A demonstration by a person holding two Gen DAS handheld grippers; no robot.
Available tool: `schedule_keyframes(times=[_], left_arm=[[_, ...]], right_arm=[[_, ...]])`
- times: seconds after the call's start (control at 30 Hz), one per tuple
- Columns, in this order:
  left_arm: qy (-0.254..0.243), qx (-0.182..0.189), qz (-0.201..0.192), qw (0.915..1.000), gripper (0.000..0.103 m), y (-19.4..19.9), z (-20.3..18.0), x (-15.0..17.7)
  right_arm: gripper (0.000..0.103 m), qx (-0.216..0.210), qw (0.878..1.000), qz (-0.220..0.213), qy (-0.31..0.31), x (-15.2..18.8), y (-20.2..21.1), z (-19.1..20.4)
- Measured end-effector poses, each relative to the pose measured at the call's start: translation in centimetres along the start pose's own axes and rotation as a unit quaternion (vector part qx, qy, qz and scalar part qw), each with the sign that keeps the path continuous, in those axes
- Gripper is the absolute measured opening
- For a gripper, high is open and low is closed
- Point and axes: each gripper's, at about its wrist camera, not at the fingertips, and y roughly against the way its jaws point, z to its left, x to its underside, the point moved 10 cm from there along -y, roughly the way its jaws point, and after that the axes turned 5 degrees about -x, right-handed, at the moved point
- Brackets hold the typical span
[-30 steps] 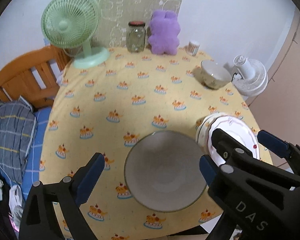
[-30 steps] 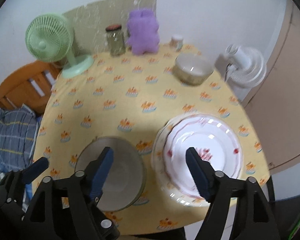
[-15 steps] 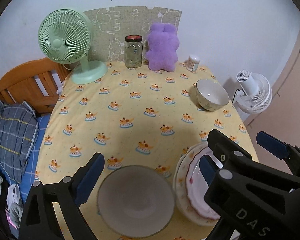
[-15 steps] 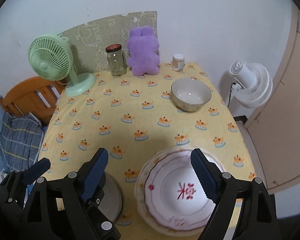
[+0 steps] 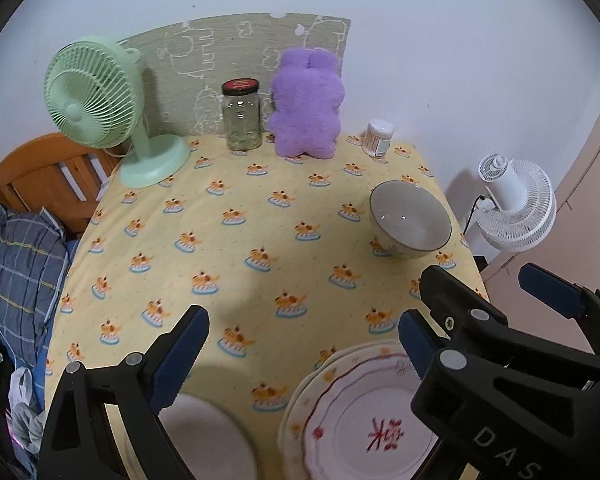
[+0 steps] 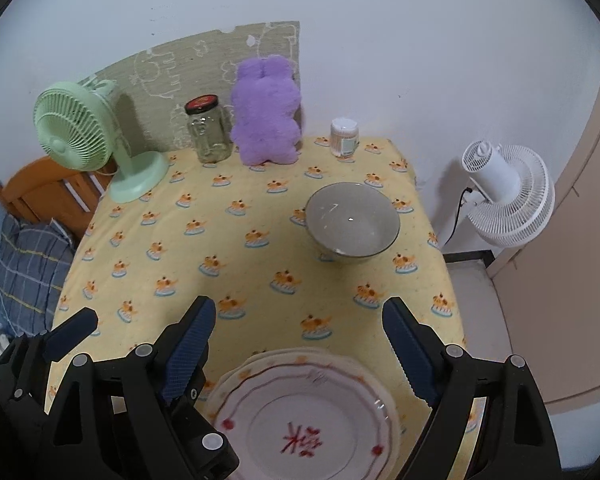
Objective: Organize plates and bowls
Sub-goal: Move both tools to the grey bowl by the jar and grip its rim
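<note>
A stack of white plates with red trim [image 5: 356,416] lies at the table's near right edge; it also shows in the right wrist view [image 6: 304,416]. A grey bowl [image 5: 204,436] sits left of the stack at the near edge. A second bowl [image 5: 410,220] stands far right on the table, also in the right wrist view [image 6: 352,224]. My left gripper [image 5: 300,344] is open and empty above the near edge. My right gripper [image 6: 300,344] is open and empty above the plates.
On the yellow tablecloth [image 5: 240,240] at the back stand a green fan [image 5: 100,104], a glass jar [image 5: 242,116], a purple plush toy [image 5: 306,104] and a small container [image 5: 378,138]. A white fan [image 5: 512,204] stands off the table's right. A wooden bed frame [image 5: 40,176] is left.
Both grippers have pulled back and up from the table. The near bowl and plates have slid toward the bottom of both views. Both stay open and empty.
</note>
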Motion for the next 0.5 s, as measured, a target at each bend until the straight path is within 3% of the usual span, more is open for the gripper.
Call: schedule_keyframes(times=[0.3,0.5], left_arm=[[-0.002,-0.025,0.008,0.9997,0.096,-3.7,-3.9,-2.5],[-0.01,-0.036,0.006,0.9993,0.084,-6.5,-6.2,-4.7]], right_arm=[[0.088,-0.015,1.0,0.011,0.015,-2.7,-3.8,-4.2],[0.087,-0.017,1.0,0.008,0.013,-4.8,-6.4,-7.2]])
